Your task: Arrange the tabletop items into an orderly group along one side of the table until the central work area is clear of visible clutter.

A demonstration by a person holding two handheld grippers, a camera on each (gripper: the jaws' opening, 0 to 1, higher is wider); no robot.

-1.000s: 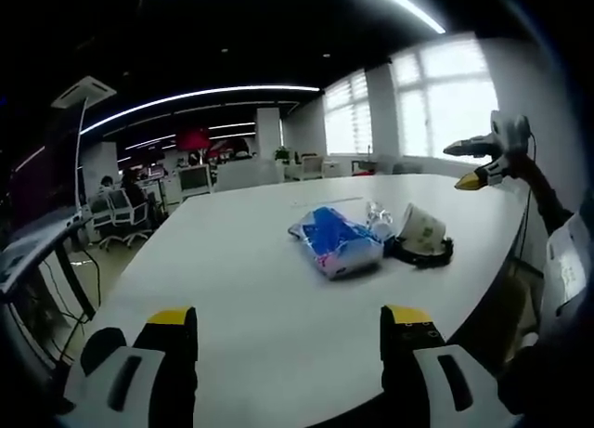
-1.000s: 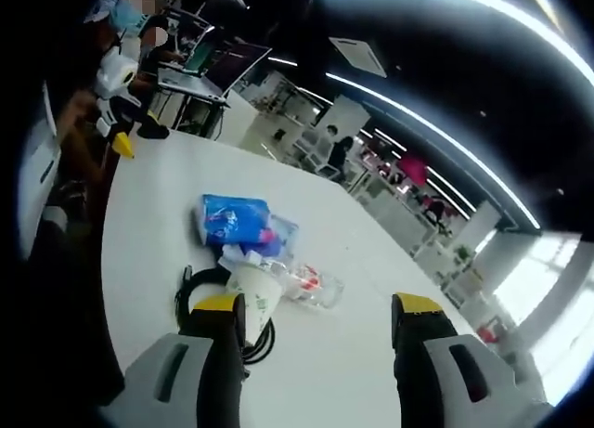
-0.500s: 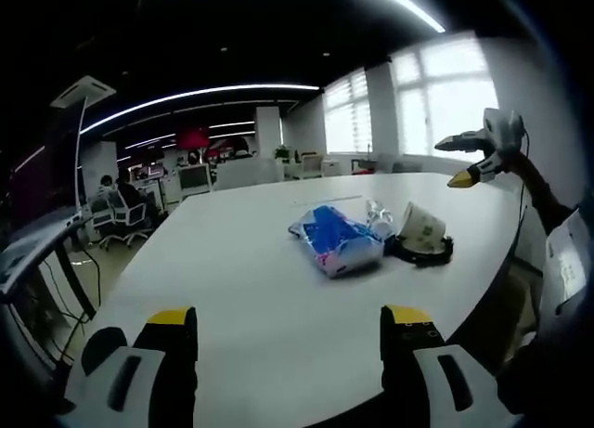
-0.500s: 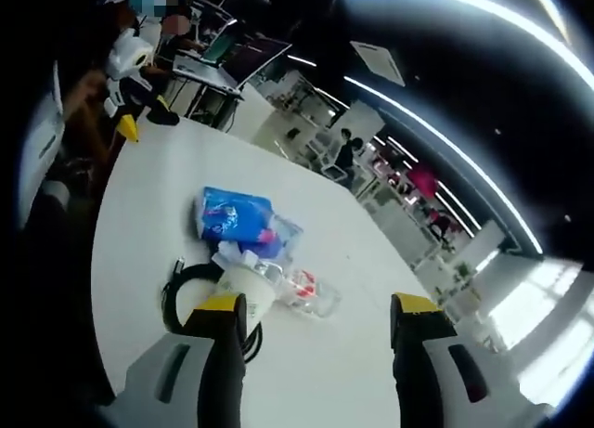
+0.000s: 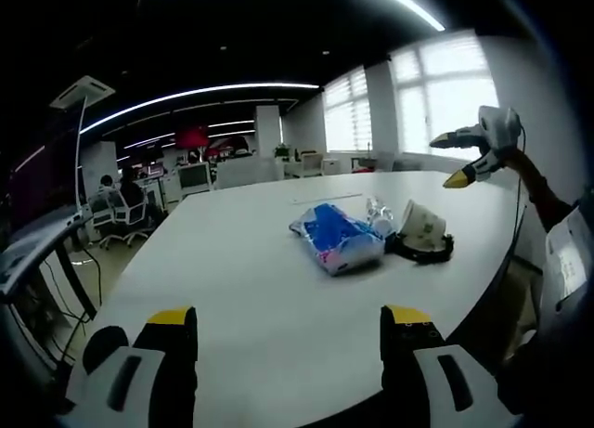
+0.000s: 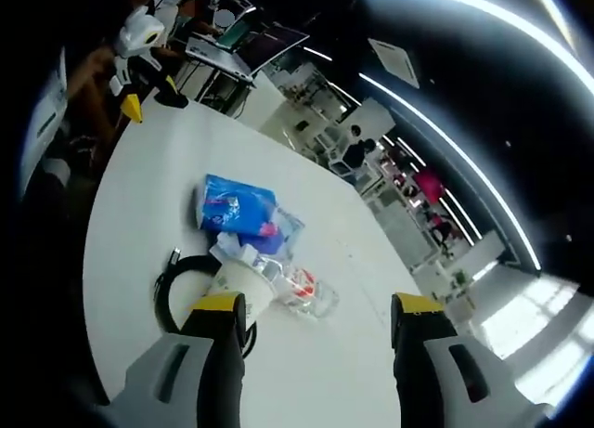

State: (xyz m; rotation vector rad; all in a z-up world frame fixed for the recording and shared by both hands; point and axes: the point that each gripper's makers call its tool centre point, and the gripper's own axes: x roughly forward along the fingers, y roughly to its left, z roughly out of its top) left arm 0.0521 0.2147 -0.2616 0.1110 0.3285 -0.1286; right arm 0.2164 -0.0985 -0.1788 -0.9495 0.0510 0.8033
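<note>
While both pairs of fingers stand wide apart with nothing between them, the clutter sits in one small heap near the middle of the white bench [image 5: 232, 261], so the step in hand looks like the approach to a first pick. In the left gripper view, going from left to right, the left gripper [image 5: 288, 349] hangs low over the near edge, well apart from the heap; then comes the blue packet [image 5: 336, 238], then a clear wrapper or bottle [image 5: 376, 216] just behind it, then the paper cup [image 5: 422, 226] lying on its side on a coil of black cable [image 5: 419, 254], and farthest right the right gripper [image 5: 469, 159], raised above the bench.

A good pick probably starts with the cup, since it lies nearest the right gripper [image 6: 316, 321] in the right gripper view and rests on the cable [image 6: 176, 284]. Closing across its body rather than its rim should avoid crushing it, and lifting it clear first frees the cable to be gathered.

Several things are hard to read. The cup [image 6: 237, 284] is partly covered by the right gripper's own left finger. Whether the clear item [image 6: 306, 293] is a bottle or a bag cannot be told, nor whether the blue packet [image 6: 232, 205] overlaps it or only touches it. The cable's ends are cut off from sight.
</note>
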